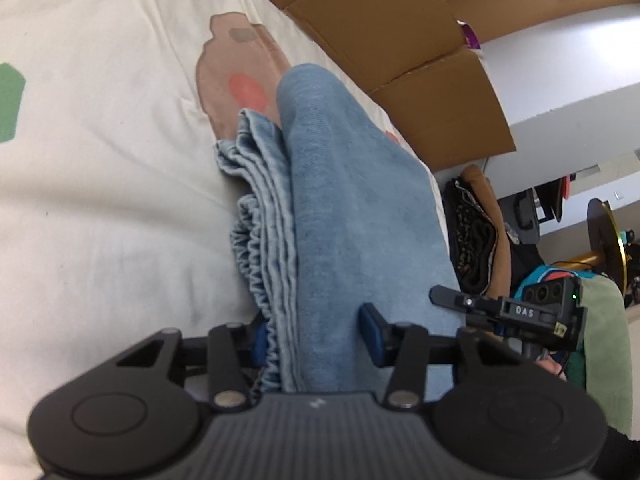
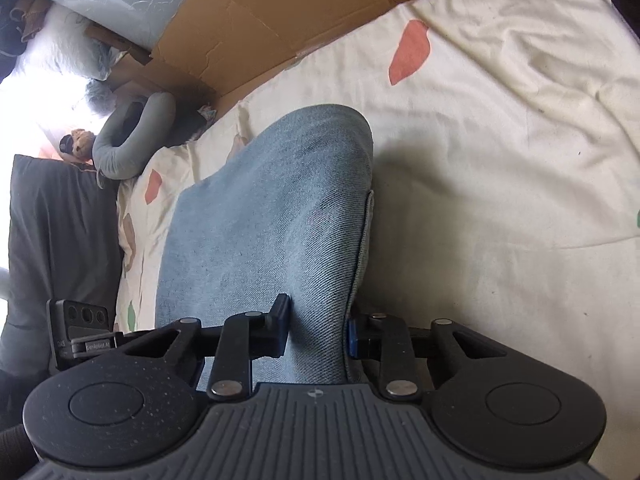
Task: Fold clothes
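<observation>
Denim fills the middle of both wrist views: a pair of light blue jeans (image 1: 352,200), folded into a thick bundle, lies on a bed covered by a cream sheet (image 1: 100,160) printed with coral, brown and green patches.

In the left wrist view the left claw (image 1: 316,336) straddles the near end of the bundle. Its two blue-padded fingers (image 1: 372,336) stand on either side of the stacked layers, one against the gathered elastic waistband (image 1: 256,264) edge and the other resting on the smooth top face of the fabric. Cloth fills the gap from pad to pad, so the claw pinches the jeans. The layered edges of the fold fan out to the left of the top panel.

In the right wrist view the right claw (image 2: 316,330) grips the other side of the same jeans (image 2: 272,208). Its pads sit much closer together, squeezing a narrower fold of denim along a seamed edge, and the fabric bulges upward beyond them.

Flattened brown cardboard (image 1: 400,40) lines the far edge of the bed in both views. A grey neck pillow (image 2: 132,136) lies off the bed corner in the right view, and a dark cushion (image 2: 60,220) sits below it. The right claw also shows at the right edge of the left view, beside green cloth (image 1: 604,344).
</observation>
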The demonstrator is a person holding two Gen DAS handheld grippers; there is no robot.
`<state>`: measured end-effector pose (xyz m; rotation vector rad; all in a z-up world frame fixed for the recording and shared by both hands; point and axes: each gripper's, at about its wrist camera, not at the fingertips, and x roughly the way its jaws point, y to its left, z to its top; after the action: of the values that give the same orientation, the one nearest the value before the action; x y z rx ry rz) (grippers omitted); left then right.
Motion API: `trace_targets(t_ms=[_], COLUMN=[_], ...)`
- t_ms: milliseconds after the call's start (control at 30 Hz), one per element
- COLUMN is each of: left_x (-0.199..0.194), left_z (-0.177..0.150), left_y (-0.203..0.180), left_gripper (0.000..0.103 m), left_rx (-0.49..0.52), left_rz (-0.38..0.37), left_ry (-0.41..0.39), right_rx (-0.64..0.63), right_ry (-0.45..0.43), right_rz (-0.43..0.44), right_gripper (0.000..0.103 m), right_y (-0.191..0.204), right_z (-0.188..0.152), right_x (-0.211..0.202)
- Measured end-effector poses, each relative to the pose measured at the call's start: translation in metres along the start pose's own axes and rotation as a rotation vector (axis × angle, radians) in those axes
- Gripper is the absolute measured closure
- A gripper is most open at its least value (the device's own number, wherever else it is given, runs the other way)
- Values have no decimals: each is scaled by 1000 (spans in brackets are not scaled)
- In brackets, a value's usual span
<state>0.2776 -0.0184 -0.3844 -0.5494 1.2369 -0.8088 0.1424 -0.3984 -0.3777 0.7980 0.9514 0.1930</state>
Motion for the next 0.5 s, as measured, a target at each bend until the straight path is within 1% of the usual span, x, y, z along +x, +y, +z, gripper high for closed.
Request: trace_targets(t_ms=[33,100,133,367,500], left_x=[2,6,7,23,30], left_z=[1,4,5,13,17], left_y=[1,3,5,4,5], left_gripper=[43,35,34,33,34], left_rx=[-3,-9,-10,-25,-40], left_rz=[4,9,7,-28,-48], left_ry=[5,14,18,37,43], right_rx=[6,24,34,60,56], right_ry=[-1,0,1,8,18], right_rz=[0,3,5,15,25], right_gripper=[75,71,69,62,55], right_y=[-1,-6,-8,-12,-10], right_z=[0,-1,-1,1,2], right_x=[-1,0,1,15,25])
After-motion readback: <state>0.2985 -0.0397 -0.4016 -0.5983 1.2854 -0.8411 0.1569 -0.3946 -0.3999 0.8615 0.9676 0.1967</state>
